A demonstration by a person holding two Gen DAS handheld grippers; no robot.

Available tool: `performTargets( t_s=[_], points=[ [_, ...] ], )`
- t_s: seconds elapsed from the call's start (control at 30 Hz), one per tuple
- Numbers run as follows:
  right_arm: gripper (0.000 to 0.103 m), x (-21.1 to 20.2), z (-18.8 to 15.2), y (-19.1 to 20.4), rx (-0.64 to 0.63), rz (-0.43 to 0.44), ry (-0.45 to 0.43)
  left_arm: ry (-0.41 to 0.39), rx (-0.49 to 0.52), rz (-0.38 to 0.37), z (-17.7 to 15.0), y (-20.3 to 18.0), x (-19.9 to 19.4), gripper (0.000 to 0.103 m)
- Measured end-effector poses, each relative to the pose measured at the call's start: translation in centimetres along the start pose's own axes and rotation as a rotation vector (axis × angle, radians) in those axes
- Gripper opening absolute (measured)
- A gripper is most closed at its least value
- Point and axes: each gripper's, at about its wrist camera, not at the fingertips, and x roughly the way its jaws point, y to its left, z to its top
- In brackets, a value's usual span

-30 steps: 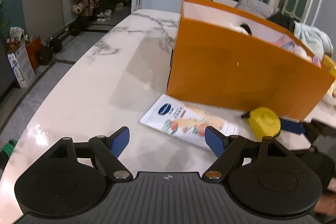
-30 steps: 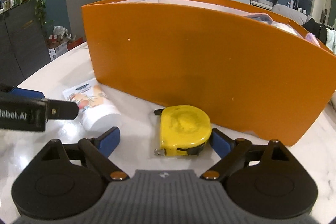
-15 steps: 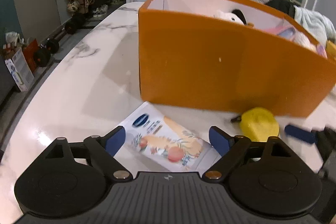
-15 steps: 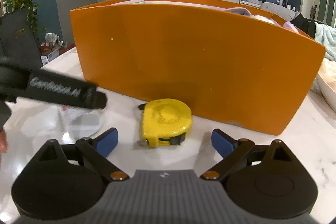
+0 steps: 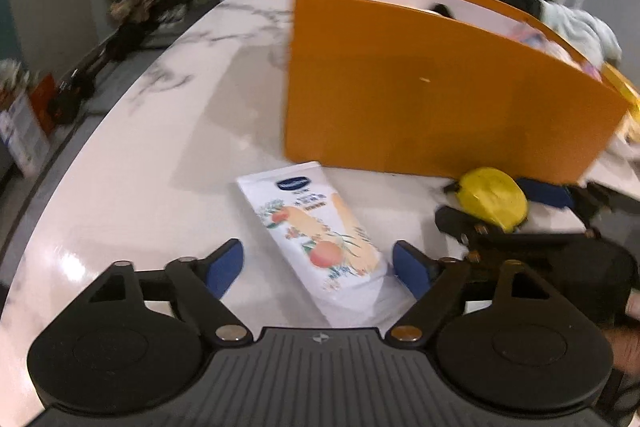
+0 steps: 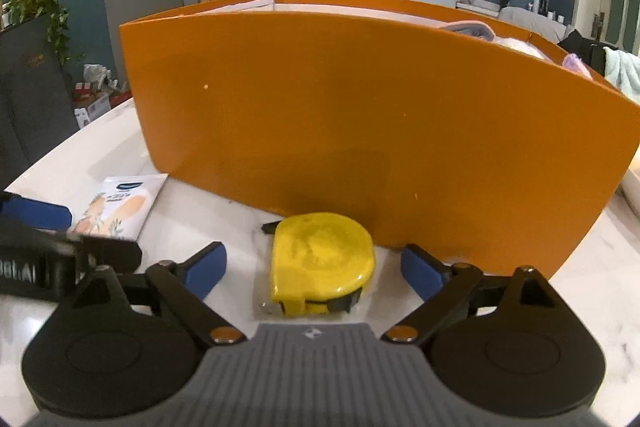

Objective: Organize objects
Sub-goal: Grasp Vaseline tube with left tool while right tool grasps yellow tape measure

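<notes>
Left hand-held gripper (image 5: 318, 269) of mine hangs low over the white marbled surface (image 5: 132, 163), its jaws closing with the tube (image 5: 316, 231) lying between the blue pads (image 5: 222, 267); the pads do not touch it yet. That tube is a flat white squeeze tube with a dark blue oval logo near its crimped end and a print of orange fruit and leaves along its body. It lies flat, crimped end toward 11 o'clock, wider end toward me at 5 o'clock, just in front of the orange box (image 5: 440, 99).

My right hand-held gripper (image 6: 314, 269) is closing as well, around the tape measure (image 6: 322, 263), which lies between its pads with gaps on both sides. It is a rounded yellow case lying flat, with a black lock and a small metal hook at its near edge, and a black tab sticking out at 10 o'clock. It sits close to the box's near wall, whether touching I cannot tell.

From the left wrist view the tape measure shows at 3 o'clock of the tube, near but apart. The box stands upright at 12 o'clock, with soft items showing above its rim, too blurred to name.
</notes>
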Motion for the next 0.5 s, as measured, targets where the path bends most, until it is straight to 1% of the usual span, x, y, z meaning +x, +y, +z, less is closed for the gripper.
performTargets(
  t_s=[0.03,0.07,0.1,0.13,0.17,0.2,0.27,0.4,0.5],
  points=[
    [0.082,-0.1,-0.1,-0.1,0.001,-0.007,-0.007,-0.007,0.026,-0.011,-0.1,-0.4,0.0,0.086],
    [0.074,-0.3,-0.1,-0.2,0.005,-0.014,-0.011,-0.012,0.048,-0.010,-0.2,-0.9,0.1,0.082],
    [0.065,-0.5,-0.1,-0.5,0.012,-0.022,-0.015,-0.022,0.076,-0.011,-0.3,-1.4,0.1,0.076],
    [0.062,-0.8,-0.3,-0.7,0.015,-0.023,-0.017,-0.029,0.097,-0.015,-0.4,-1.7,0.1,0.071],
    [0.056,-1.1,-0.4,-1.0,0.014,-0.027,-0.018,-0.038,0.122,-0.022,-0.5,-2.2,0.1,0.061],
    [0.053,-1.5,-0.7,-1.3,0.015,-0.034,-0.017,-0.045,0.144,-0.024,-0.6,-2.6,0.2,0.057],
    [0.053,-2.1,-1.1,-2.0,0.024,-0.040,-0.016,-0.046,0.153,-0.039,-0.5,-2.9,0.3,0.056],
    [0.053,-3.1,-1.9,-2.8,0.032,-0.060,-0.019,-0.062,0.158,-0.030,-0.6,-3.6,0.6,0.059],
    [0.053,-3.4,-2.3,-3.0,0.038,-0.064,-0.026,-0.070,0.152,-0.032,-0.6,-3.5,0.7,0.057]
  ],
)
